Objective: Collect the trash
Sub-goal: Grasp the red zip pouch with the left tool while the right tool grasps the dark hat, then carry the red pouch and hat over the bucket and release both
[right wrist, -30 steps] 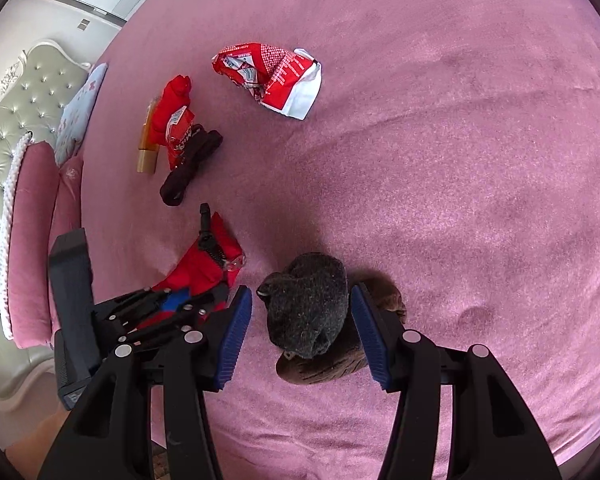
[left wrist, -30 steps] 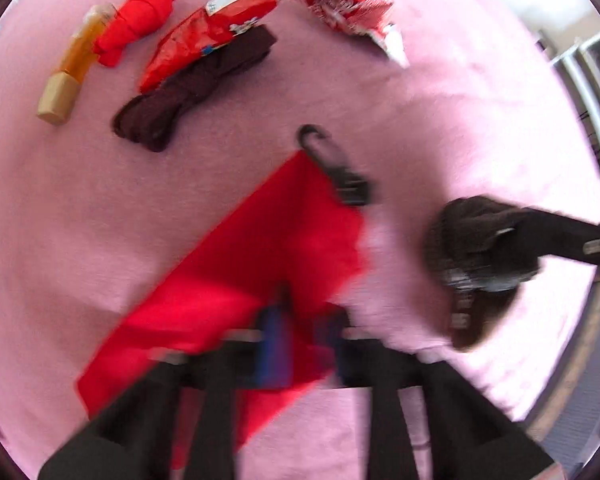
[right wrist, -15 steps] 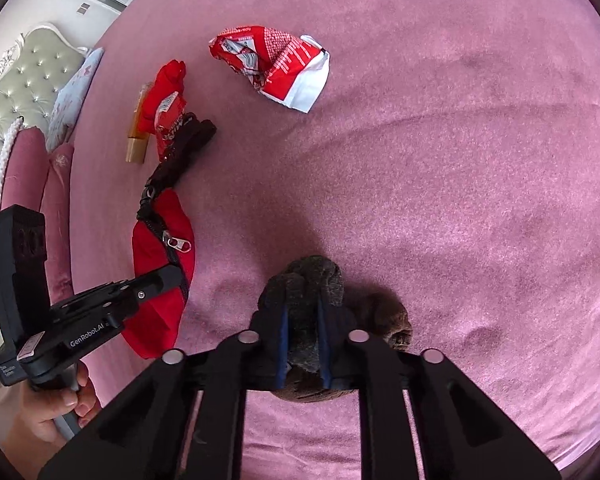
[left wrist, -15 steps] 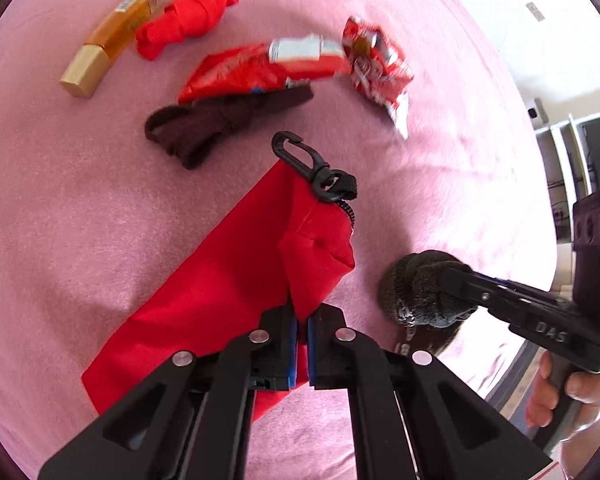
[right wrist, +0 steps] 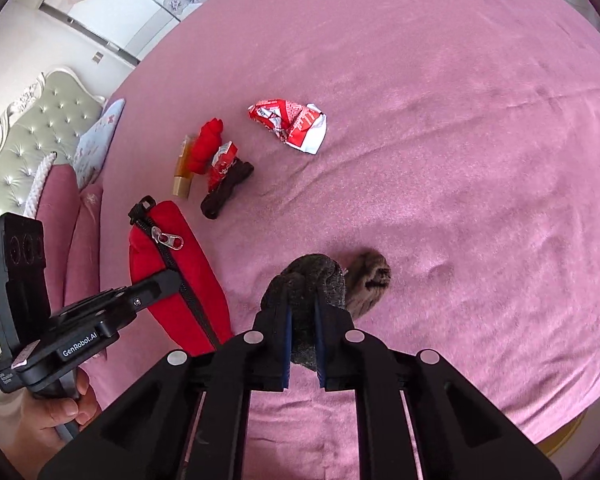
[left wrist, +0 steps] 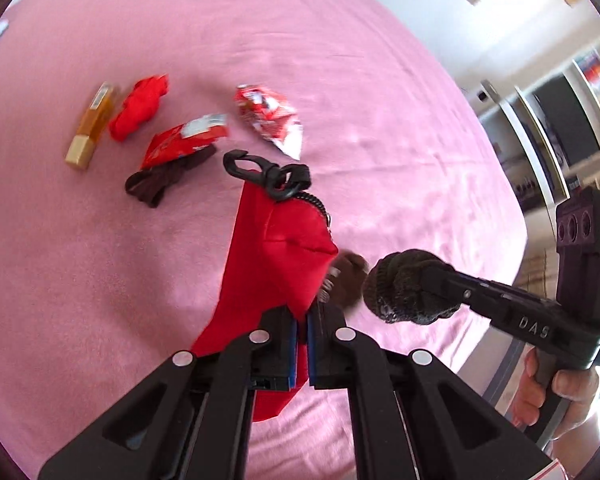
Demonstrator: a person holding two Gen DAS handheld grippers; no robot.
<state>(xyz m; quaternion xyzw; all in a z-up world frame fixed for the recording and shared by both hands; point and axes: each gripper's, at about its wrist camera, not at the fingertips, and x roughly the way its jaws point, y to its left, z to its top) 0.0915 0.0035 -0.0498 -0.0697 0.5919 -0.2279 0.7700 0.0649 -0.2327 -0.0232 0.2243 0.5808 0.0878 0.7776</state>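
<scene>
Both grippers have risen from the bed since the earlier frames, and each one carries something with it. One second ago the right gripper stood open around the dark grey rolled sock; now its blue pads are pressed together on that sock and it hangs above the pink bedcover, while the brown sock remains lying on the cover just beside it. Over the same second the left gripper stayed clamped on the edge of the red zip pouch, and now the pouch is lifted, so its upper end with the black clip is raised and its mouth turns toward the sock. I judge that the pouch serves as the collecting bag and that the sock is about to go into it, because the two are now near each other in the left wrist view. For the task, this means one item is picked up but not yet stored. Farther away on the cover are still the two red snack wrappers, a red rolled cloth, a dark brown sock and an amber bottle, all untouched. The pouch opening looks narrow, so the sock may catch on the zip.
</scene>
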